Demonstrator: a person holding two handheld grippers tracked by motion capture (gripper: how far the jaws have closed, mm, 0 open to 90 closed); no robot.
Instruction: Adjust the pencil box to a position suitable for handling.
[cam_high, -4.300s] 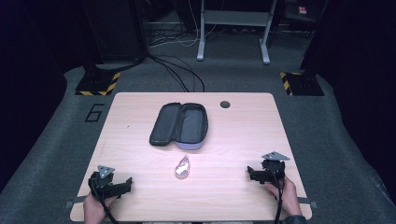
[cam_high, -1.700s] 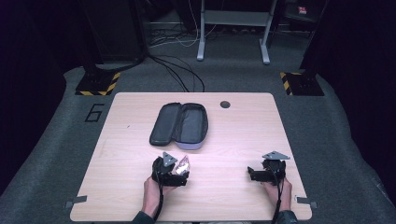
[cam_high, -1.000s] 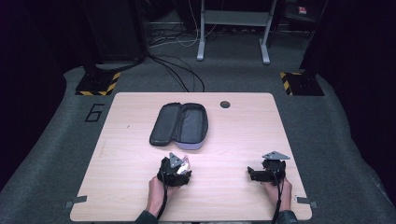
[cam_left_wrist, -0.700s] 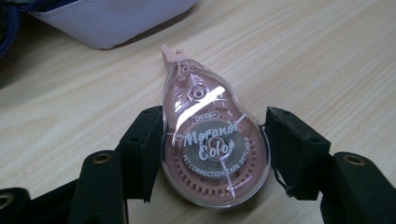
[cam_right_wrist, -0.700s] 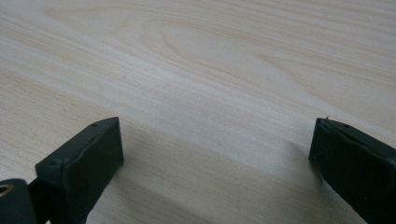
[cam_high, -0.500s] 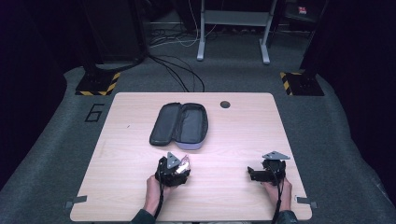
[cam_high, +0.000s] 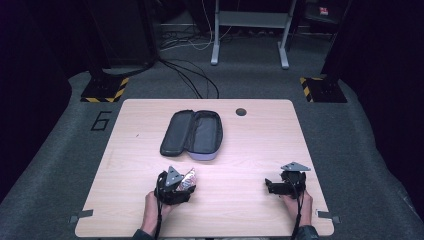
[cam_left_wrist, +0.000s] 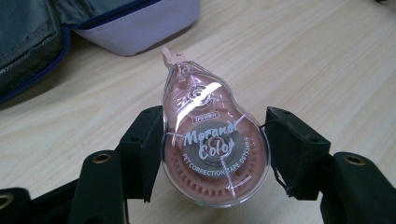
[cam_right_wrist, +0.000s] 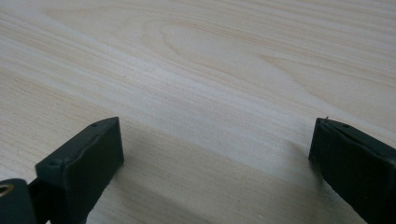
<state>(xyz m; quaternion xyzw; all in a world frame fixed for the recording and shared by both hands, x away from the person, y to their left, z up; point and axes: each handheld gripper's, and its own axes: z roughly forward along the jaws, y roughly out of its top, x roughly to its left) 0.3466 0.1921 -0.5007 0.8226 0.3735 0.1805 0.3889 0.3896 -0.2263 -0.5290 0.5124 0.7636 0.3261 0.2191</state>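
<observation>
Correction tape dispenser (cam_left_wrist: 215, 149), pink w/ clear shell, label "Morandi Color", sits between the fingers (cam_left_wrist: 142, 149) of the left gripper (cam_left_wrist: 212, 154). Left finger presses on its side; right finger meets the shell's edge, so it's clamped at the wide round end, narrow tip w/ its pink nub pointing away from the gripper toward the case. In the high view the left gripper (cam_high: 182, 187) is at the near-left part of the table (cam_high: 250, 145), person's left hand (cam_high: 152, 212) behind it, and the dispenser (cam_high: 188, 179) pokes out ahead of the gripper. Can't tell from the pics whether the dispenser rests on the wood or rides just above it.

Right gripper (cam_high: 272, 187) is near the table's near-right corner, well apart from the left one, held in the right hand (cam_high: 295, 202), grey three-cornered plate on top. In the right gripper view its fingers (cam_right_wrist: 88, 158) stand wide apart w/ nothing but bare wood grain between them.

Farther back, approx mid-table, a pencil case (cam_high: 192, 135) lies unzipped and folded open, dark grey inside, pale lavender outer shell showing at its near edge (cam_left_wrist: 140, 25). It's near the dispenser's tip but not touching. Beyond it, a round dark cable hole (cam_high: 241, 111) near the table's far edge.
</observation>
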